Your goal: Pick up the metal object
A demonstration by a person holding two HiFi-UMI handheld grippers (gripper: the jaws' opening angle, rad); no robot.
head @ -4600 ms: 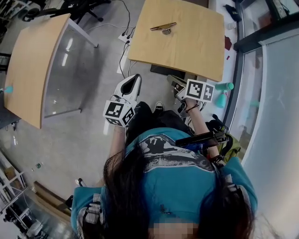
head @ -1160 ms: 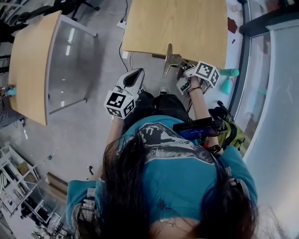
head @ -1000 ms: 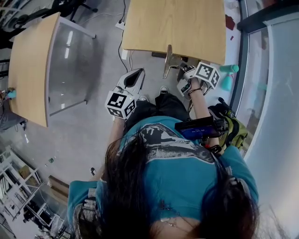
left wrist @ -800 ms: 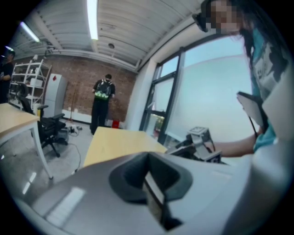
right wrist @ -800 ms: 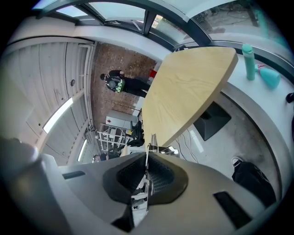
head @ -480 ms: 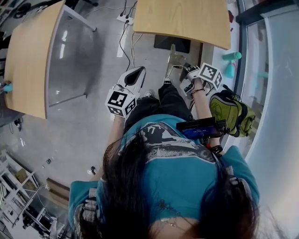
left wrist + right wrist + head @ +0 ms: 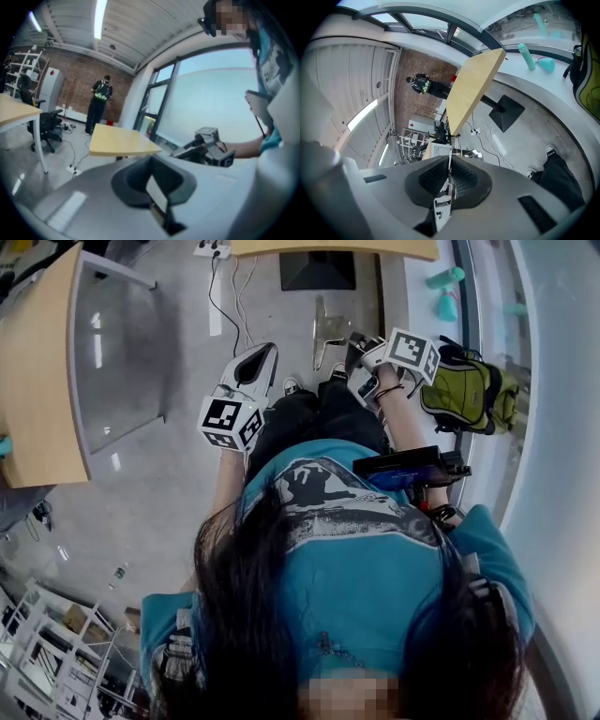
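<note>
Right claw (image 7: pixel 449 164) is clamped on the metal object (image 7: pixel 441 205), its ribbed pads pinching the thin plate across its flat faces. I hold it in the air over the floor in front of my operator's knees, well apart from the desk. Left claw (image 7: pixel 257 364), just beside the left knee, has its jaws together on nothing and takes no part.

From the head view the metal object juts left and far from the grip, so the hold appears to be at one end. I judge it stiff, smooth and fairly light, a bare flat strip that could slip or swing between the pads if tilted. A hold nearer its broad middle, squarely across the flats, would resist that twist better. It would not bruise, but it would clatter if dropped on the hard floor.

Right of the claw a green backpack (image 7: pixel 472 390) lies by the window. Farther off stands the pale wooden desk (image 7: pixel 474 86), now bare, and beyond it a standing person (image 7: pixel 424 85) near the brick wall.
</note>
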